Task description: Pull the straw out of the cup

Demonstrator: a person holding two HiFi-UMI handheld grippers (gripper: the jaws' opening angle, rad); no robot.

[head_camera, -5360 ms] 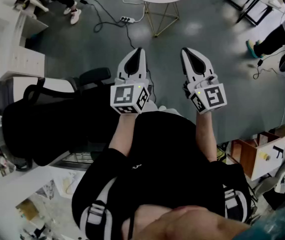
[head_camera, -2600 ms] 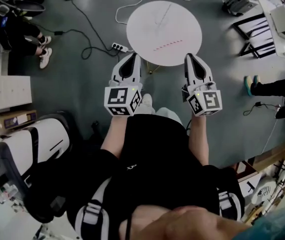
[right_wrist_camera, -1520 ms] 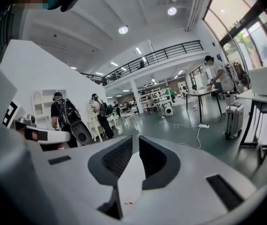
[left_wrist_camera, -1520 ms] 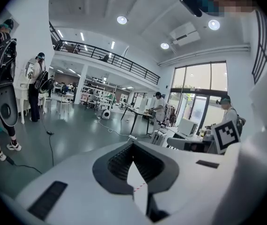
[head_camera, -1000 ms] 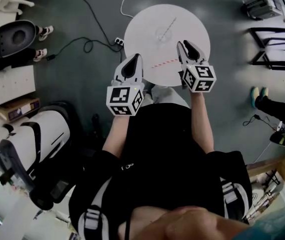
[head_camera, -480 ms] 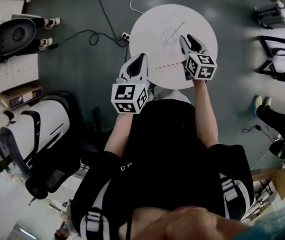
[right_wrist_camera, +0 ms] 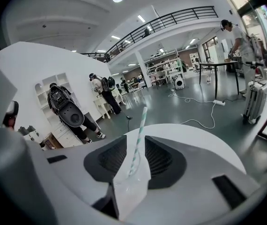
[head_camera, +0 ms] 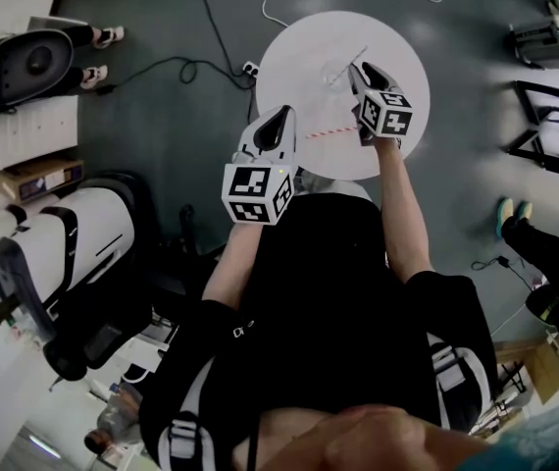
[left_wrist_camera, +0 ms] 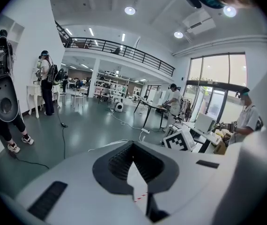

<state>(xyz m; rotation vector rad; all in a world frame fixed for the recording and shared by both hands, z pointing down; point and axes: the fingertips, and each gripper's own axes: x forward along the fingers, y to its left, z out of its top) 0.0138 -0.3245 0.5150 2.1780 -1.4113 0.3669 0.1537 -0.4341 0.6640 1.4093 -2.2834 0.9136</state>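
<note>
A clear cup (head_camera: 336, 75) stands on the round white table (head_camera: 402, 52) with a green-and-white striped straw (head_camera: 359, 55) leaning out of it. My right gripper (head_camera: 362, 71) is over the table just right of the cup, its jaws open. In the right gripper view the cup (right_wrist_camera: 130, 184) and straw (right_wrist_camera: 138, 137) stand in line with the gap of the right gripper (right_wrist_camera: 136, 149), untouched by the pads. A red-and-white straw (head_camera: 325, 131) lies flat on the table. My left gripper (head_camera: 280, 118) hovers at the table's near left edge, open and empty.
A power strip (head_camera: 250, 68) and cables lie on the grey floor left of the table. A black-and-white backpack rig (head_camera: 59, 263) sits at the left. Black frames (head_camera: 544, 116) and a person's legs (head_camera: 534, 238) are to the right.
The person has walked up to the round table. In the last second my right gripper has moved forward and down beside the cup. The left gripper has barely shifted.
</note>
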